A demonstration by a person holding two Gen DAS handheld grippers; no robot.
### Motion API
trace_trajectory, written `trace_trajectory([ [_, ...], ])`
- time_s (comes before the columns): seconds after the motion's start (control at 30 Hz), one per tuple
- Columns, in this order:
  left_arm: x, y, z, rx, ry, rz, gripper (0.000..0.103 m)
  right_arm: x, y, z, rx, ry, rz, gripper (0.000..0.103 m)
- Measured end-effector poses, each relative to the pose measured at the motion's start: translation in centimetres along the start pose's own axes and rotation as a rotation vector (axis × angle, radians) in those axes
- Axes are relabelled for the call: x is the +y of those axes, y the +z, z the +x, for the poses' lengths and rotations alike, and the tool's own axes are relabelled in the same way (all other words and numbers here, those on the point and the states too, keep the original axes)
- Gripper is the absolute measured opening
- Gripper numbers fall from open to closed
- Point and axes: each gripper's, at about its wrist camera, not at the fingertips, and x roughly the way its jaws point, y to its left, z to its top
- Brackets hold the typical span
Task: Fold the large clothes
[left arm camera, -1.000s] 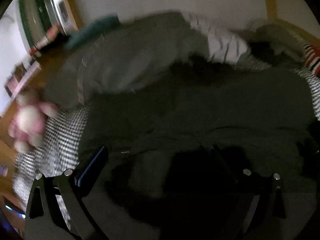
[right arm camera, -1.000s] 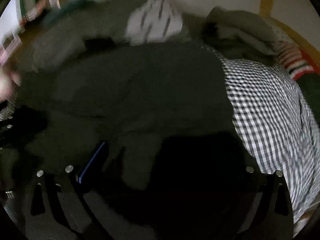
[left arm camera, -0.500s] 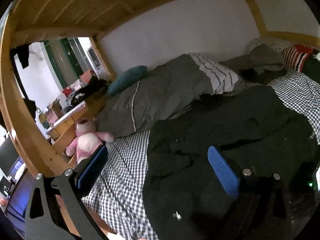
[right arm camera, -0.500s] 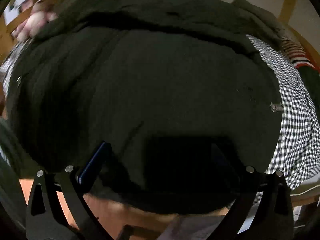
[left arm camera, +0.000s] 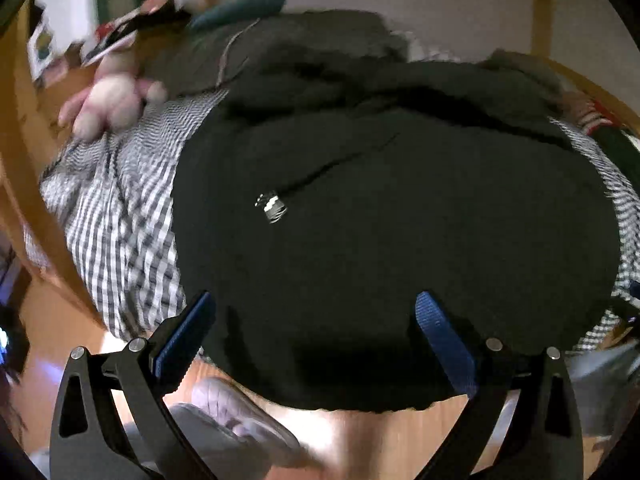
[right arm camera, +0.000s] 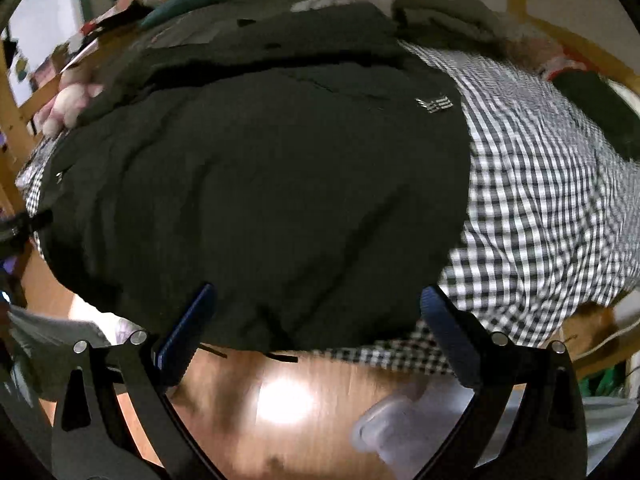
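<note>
Compared with half a second earlier, the left wrist view is pitched down: the ceiling beams and wall are gone from it, and the near hem of the dark jacket [left arm camera: 400, 220] with the wooden floor [left arm camera: 400, 432] below is now seen. In the right wrist view, more checked bedsheet [right arm camera: 540, 200] is exposed at the right than before, and the jacket no longer fills the frame.

One dark jacket is counted, spread flat over the checked bedsheet [left arm camera: 120, 208], its near edge hanging past the bed edge. Two metal fittings are noted on it: one [left arm camera: 272, 206] in the left view, one [right arm camera: 434, 104] near its right border in the right view (whether both are zipper pulls cannot be told).

The left gripper [left arm camera: 316, 320] is held with jaws spread wide, nothing between them, over the jacket's near hem. The right gripper [right arm camera: 320, 312] is likewise spread wide and empty, at the hem by the jacket's right corner.

One pink plush toy [left arm camera: 112, 100] is seen at the far left of the bed, one teal pillow [left arm camera: 240, 6] behind, and one grey duvet [left arm camera: 200, 56] between them. Two slippered feet are counted on the floor: one [left arm camera: 240, 416], one [right arm camera: 400, 420].
</note>
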Motion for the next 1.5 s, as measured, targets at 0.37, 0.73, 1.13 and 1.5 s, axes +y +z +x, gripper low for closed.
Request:
trace_trajectory([
  [0.37,10.2,-0.7,4.0,0.056,-0.208,-0.340,0.098,-4.2,0.3,1.8,-0.007,0.041,0.150,0.100],
  [0.73,7.9,1.7,6.2,0.130,-0.423,-0.286,0.033,-3.8,-0.1,1.9,-0.008,0.015,0.022,0.100],
  [1.13,9.7,9.7,0.7,0.100,-0.611,-0.325,0.014,-9.6,0.1,4.8,0.037,0.320,0.289,0.098],
  [1.5,9.6,6.1,5.2,0.255,-0.401,-0.306,0.044,-9.5,0.8,7.6,0.066,0.369,0.273,0.053],
])
